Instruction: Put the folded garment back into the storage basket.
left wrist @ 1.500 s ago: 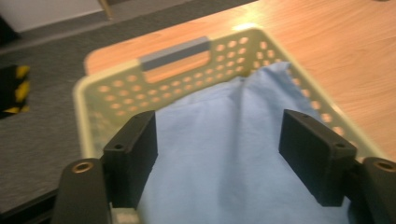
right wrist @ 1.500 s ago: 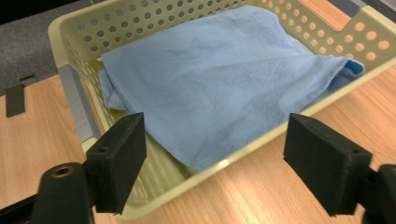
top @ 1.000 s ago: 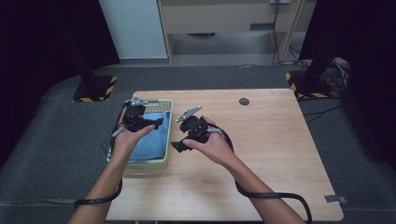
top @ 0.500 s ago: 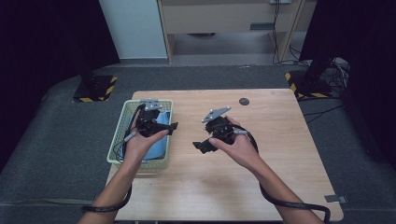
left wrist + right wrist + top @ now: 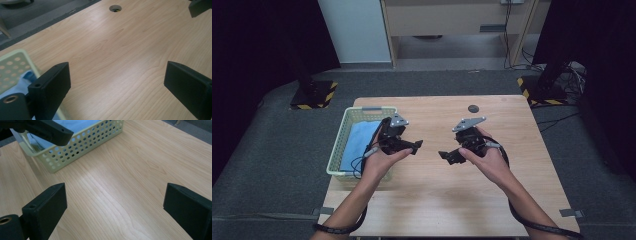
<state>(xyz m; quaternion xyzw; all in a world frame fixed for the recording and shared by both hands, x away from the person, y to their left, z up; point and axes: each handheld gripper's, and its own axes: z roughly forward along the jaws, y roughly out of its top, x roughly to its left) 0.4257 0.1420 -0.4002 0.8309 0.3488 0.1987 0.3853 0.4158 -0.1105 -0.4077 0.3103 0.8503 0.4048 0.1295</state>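
The left gripper (image 5: pixel 418 145) was held above the worktop (image 5: pixel 452 200), just beside the right-hand wall of the basket (image 5: pixel 343 145). Its jaws stood wide apart with nothing between them; in the left gripper view, bare wood grain lay between the two black jaws. The right gripper (image 5: pixel 444 155) was held over the middle of the worktop, its jaws likewise spread apart and empty. The two grippers pointed towards each other across a short gap and did not touch.

The basket, pale green with perforated walls, stood at the left edge of the worktop. A blue cloth (image 5: pixel 359 142) lay flat inside it, covering most of the basket floor. Neither gripper touched the cloth or the basket. In the right gripper view, the basket (image 5: pixel 82 142) appeared at upper left, with the cloth (image 5: pixel 75 125) visible over its rim and one jaw of the left gripper in front of it.

A round cable hole (image 5: pixel 473 108) sat near the far edge of the worktop, well apart from both grippers.
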